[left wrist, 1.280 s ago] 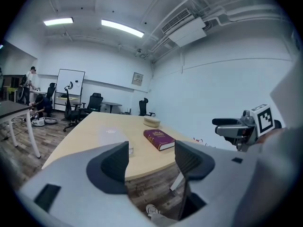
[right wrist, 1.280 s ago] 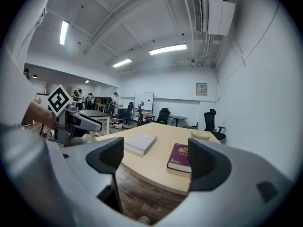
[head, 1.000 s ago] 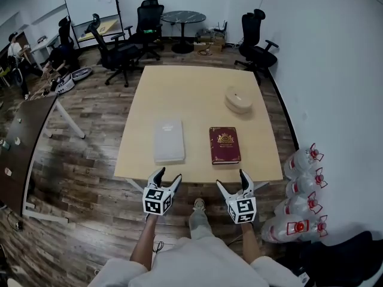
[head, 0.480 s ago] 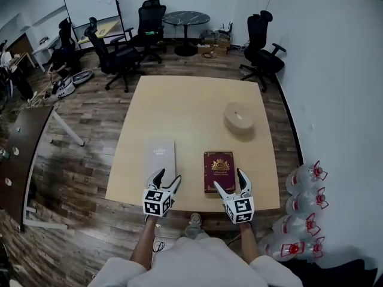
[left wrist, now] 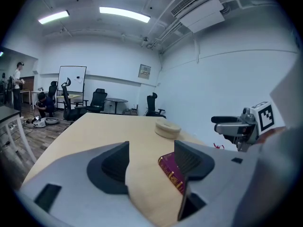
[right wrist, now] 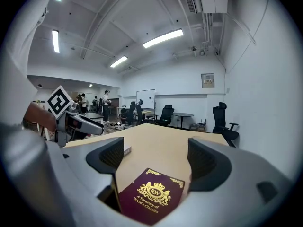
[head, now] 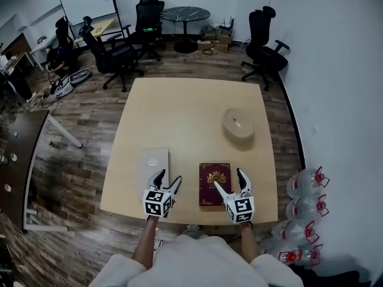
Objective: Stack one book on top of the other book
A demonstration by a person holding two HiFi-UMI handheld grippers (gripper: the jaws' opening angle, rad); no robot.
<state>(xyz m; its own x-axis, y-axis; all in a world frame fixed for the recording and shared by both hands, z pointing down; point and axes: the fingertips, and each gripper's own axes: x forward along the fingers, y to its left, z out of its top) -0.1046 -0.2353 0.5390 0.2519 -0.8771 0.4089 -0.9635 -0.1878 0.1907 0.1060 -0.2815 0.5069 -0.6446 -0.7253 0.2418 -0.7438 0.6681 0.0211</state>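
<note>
Two books are laid flat and apart near the near edge of the desk (head: 185, 106): a grey book (head: 153, 165) on the left and a maroon book (head: 213, 184) with a gold crest on the right, neither being stacked on the other. The left tongs (head: 168, 176) are held open at the near end of the grey book, and only bare desk is seen between the jaws. The right tongs (head: 228, 179) are likewise held open at the maroon book's near right corner; its cover is seen low between the jaws, but no pad is pressed on it. A round beige object (head: 238, 124) is set farther back on the desk
</note>
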